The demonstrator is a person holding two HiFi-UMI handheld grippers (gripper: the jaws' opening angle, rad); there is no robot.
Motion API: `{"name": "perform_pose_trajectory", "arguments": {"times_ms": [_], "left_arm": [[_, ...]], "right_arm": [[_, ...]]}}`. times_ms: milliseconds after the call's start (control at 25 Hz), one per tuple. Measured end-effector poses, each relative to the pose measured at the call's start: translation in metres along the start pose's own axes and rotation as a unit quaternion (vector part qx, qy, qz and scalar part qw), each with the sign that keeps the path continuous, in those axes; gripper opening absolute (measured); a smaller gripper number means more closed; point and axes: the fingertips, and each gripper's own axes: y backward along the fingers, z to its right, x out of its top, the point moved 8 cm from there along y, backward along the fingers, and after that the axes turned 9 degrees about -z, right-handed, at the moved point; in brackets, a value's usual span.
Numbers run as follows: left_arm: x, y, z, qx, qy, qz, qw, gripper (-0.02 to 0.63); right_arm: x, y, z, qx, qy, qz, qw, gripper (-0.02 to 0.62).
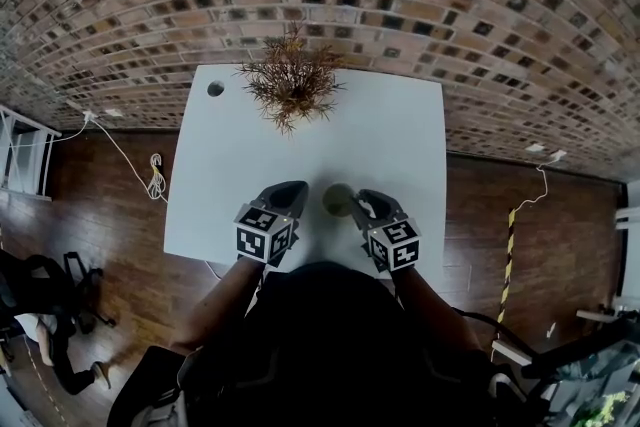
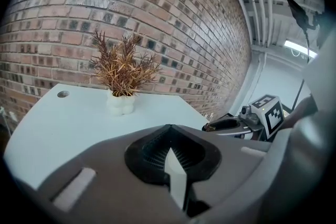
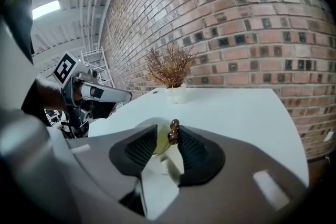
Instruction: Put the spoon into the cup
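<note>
A pale cup [image 1: 337, 200] stands near the front edge of the white table [image 1: 400, 135], between my two grippers. In the right gripper view the cup [image 3: 156, 140] shows through the gap between the jaws. The brown beaded end of the spoon [image 3: 173, 132] sticks up over the cup's rim, close against the right-hand pad. The right gripper [image 3: 168, 128] [image 1: 363, 202] is open, with the other pad well clear of the spoon. The left gripper [image 2: 170, 128] [image 1: 290, 192] is just left of the cup, its tips together and nothing between them.
A dried plant in a white pot [image 1: 292, 80] [image 2: 123, 76] [image 3: 172, 73] stands at the table's back edge, before the brick wall. A cable hole [image 1: 215, 88] is at the back left corner. Wooden floor with cables lies on both sides.
</note>
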Motion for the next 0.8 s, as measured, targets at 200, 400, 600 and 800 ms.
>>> {"name": "perform_pose_trajectory", "arguments": {"times_ms": [200, 400, 600, 800], "left_arm": [[-0.001, 0.003, 0.008, 0.013, 0.004, 0.006, 0.9999, -0.005], [-0.006, 0.008, 0.02, 0.026, -0.008, 0.014, 0.9995, -0.005], [-0.009, 0.018, 0.028, 0.04, 0.001, 0.023, 0.9989, -0.006], [-0.015, 0.029, 0.03, 0.058, 0.01, 0.03, 0.9978, -0.005]], "right_arm": [[0.002, 0.007, 0.001, 0.013, 0.011, 0.006, 1.0, 0.158], [0.001, 0.012, 0.001, 0.021, 0.017, 0.004, 1.0, 0.158], [0.0, 0.013, 0.004, 0.02, 0.029, 0.001, 0.999, 0.17], [-0.001, 0.013, 0.006, 0.023, 0.039, 0.001, 0.999, 0.215]]}}
